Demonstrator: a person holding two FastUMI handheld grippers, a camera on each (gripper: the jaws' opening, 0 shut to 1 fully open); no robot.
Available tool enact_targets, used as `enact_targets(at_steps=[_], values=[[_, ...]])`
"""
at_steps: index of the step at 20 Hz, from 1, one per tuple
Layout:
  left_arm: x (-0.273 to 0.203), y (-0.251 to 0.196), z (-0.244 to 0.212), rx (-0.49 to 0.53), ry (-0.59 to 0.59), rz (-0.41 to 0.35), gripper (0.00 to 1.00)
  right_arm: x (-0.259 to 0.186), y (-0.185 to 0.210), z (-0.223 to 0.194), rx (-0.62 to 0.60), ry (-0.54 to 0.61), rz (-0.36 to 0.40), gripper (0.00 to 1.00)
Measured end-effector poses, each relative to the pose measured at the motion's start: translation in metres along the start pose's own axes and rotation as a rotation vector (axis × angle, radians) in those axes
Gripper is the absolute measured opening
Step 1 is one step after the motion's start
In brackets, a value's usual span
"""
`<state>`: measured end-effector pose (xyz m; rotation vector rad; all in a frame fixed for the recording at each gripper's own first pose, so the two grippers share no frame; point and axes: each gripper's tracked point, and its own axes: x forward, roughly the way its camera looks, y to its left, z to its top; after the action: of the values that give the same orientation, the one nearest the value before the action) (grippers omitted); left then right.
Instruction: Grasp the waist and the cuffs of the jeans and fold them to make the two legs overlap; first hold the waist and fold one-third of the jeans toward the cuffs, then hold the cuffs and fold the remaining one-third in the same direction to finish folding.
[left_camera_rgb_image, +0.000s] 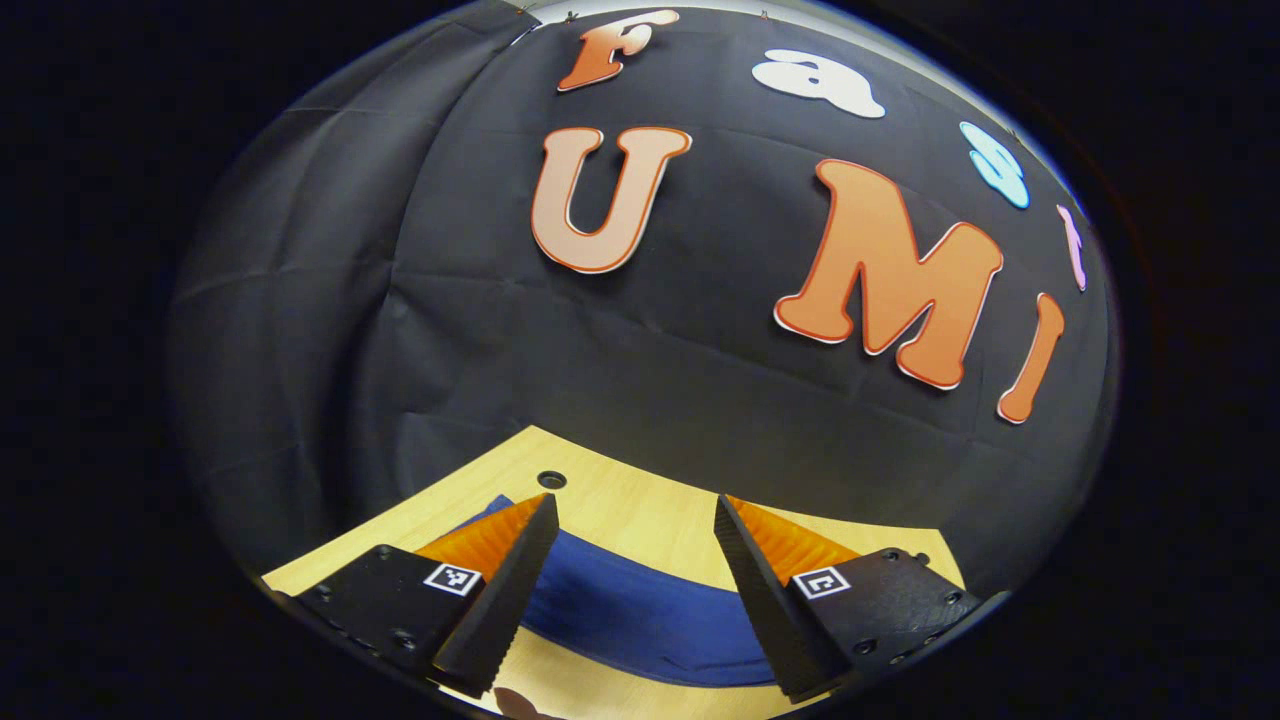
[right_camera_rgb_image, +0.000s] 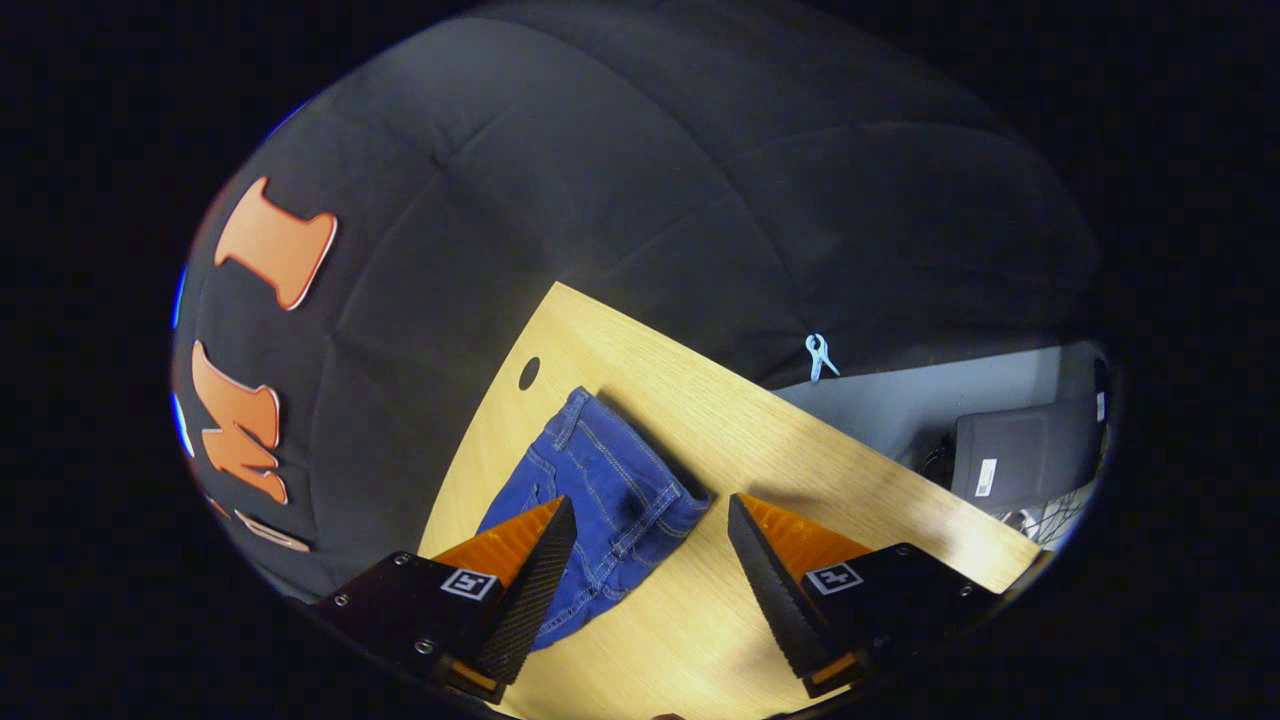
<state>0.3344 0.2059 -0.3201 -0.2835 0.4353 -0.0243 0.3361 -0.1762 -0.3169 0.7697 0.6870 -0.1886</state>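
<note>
Left gripper view: left gripper (left_camera_rgb_image: 632, 560) spread wide w/ nothing held, jeans (left_camera_rgb_image: 640, 610) on table (left_camera_rgb_image: 640, 510) just below; right gripper view: right gripper (right_camera_rgb_image: 650, 565) also wide, empty, jeans running away toward back-left, waist end under it.

wall: black cloth (right_camera_rgb_image: 650, 200) | table: light wood (right_camera_rgb_image: 760, 440), round hole (right_camera_rgb_image: 529, 373) | clip (right_camera_rgb_image: 819, 355) on cloth edge

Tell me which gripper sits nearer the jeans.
Hard to call; perhaps left. The left gripper, open, hovers over the jeans; the right gripper, open, hangs above their waist end.
</note>
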Motion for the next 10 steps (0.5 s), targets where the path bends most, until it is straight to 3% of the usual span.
enact_targets(at_steps=[5,7,9,10], values=[[-0.010,0.005,0.017,-0.038,-0.016,0.010,0.97,0.025,0.014,-0.001,0.090,-0.016,0.072,0.96],[-0.010,0.009,0.025,-0.024,-0.024,0.026,0.97,0.034,0.016,0.000,0.114,-0.025,0.062,0.94],[-0.013,0.015,0.029,-0.036,-0.029,0.036,0.97,0.043,0.010,0.001,0.124,-0.045,0.027,0.82],[-0.012,0.018,0.030,-0.043,-0.031,0.041,0.97,0.045,0.001,-0.001,0.108,-0.059,-0.001,0.58]])
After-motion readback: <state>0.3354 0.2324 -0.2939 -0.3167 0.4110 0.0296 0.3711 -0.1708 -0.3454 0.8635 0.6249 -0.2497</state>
